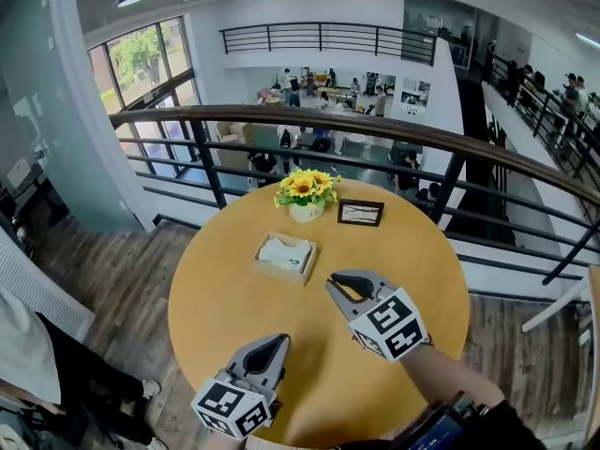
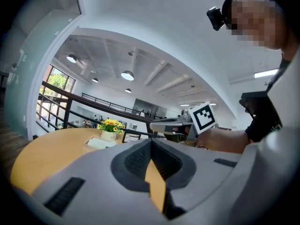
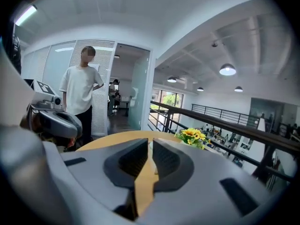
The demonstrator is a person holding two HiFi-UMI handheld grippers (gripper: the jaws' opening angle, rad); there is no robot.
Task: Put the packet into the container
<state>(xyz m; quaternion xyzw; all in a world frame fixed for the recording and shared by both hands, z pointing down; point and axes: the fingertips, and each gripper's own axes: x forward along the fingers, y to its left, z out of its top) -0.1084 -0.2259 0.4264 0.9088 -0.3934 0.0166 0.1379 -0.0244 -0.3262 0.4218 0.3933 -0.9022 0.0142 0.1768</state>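
Landmark: container (image 1: 265, 268), a shallow wooden tray on the round yellow table (image 1: 225, 317). The white packet (image 1: 285, 253) lies inside the container.

Behind the container: flower pot (image 1: 306, 195) with yellow blooms; just right of the pot, a small framed card (image 1: 360, 213). Beyond both, the dark railing (image 1: 375, 131).

Right gripper (image 1: 336, 281) is near the container's right side, apart from it, with its jaws nearly together, a thin slit between them and nothing in it. Left gripper (image 1: 277, 342) is well in front of the container, jaws pressed together, empty.

Bare tabletop lies between each gripper and the container. A bystander (image 3: 80, 95) stands off the table.
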